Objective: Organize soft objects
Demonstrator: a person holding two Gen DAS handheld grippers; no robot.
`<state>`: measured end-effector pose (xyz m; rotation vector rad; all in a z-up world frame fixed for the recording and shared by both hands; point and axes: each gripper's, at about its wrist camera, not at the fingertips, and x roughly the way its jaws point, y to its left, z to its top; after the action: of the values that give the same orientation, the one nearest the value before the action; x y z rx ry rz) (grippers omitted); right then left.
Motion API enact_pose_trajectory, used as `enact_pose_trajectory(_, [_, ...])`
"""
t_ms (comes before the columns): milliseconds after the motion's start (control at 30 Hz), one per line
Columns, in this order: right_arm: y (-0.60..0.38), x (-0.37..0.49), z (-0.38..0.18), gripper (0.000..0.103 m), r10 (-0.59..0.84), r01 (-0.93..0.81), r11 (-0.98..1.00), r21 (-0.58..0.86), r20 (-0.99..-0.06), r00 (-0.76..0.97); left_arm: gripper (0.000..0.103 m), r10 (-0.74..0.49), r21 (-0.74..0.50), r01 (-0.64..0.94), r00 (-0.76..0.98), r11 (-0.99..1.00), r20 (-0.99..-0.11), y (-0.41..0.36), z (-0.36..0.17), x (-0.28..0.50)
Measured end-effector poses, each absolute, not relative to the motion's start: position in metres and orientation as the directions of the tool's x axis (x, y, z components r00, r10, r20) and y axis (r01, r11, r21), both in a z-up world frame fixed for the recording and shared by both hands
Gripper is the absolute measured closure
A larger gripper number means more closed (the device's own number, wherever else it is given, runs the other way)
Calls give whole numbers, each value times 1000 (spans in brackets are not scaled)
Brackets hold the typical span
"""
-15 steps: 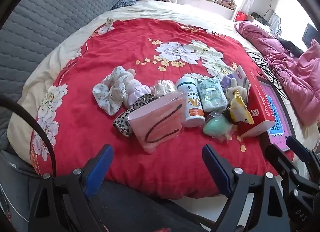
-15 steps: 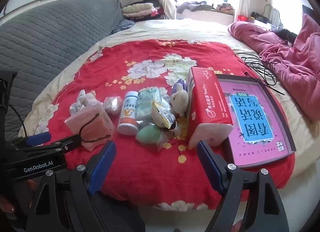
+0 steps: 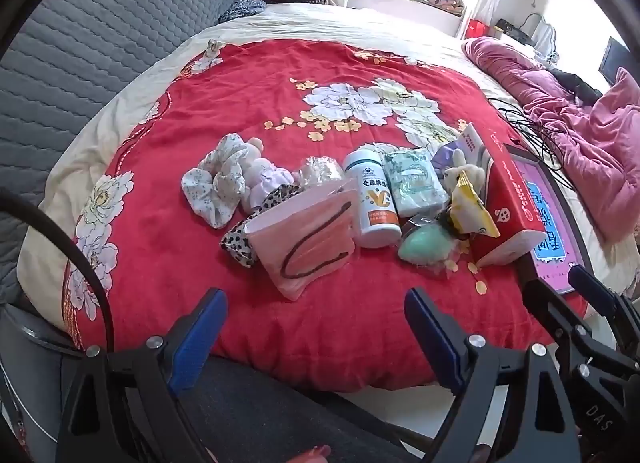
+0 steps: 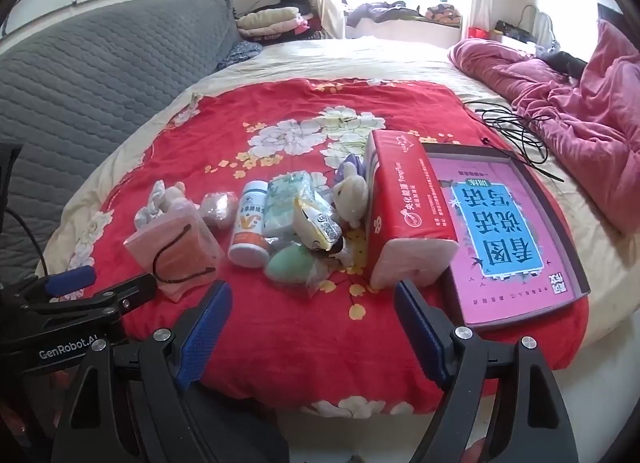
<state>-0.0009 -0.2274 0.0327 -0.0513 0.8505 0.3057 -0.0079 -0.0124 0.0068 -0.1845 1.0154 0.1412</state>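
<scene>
Red blanket, soft pile mid-bed. Both my grippers, left gripper and right gripper, gaping wide, empty, hovering short of it. Scrunchies at pile's left end: light, squashy, likely forgiving. Pinch across bunched fabric. Green sponge in slippery-looking wrap.

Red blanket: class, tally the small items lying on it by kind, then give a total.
Scrunchies: 3
Bottles: 1
Plush toys: 1
Tissue packs: 2
Pink pouch: 1
Green sponge: 1
Yellow sachet: 1
Total: 10
</scene>
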Motion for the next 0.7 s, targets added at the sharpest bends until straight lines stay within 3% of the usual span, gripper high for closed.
enact_pose_trajectory(700, [-221,-2,33,19,239,-293,954,64,-754,612,13,43,-78,-210,516,975,-855,-12,5,-10])
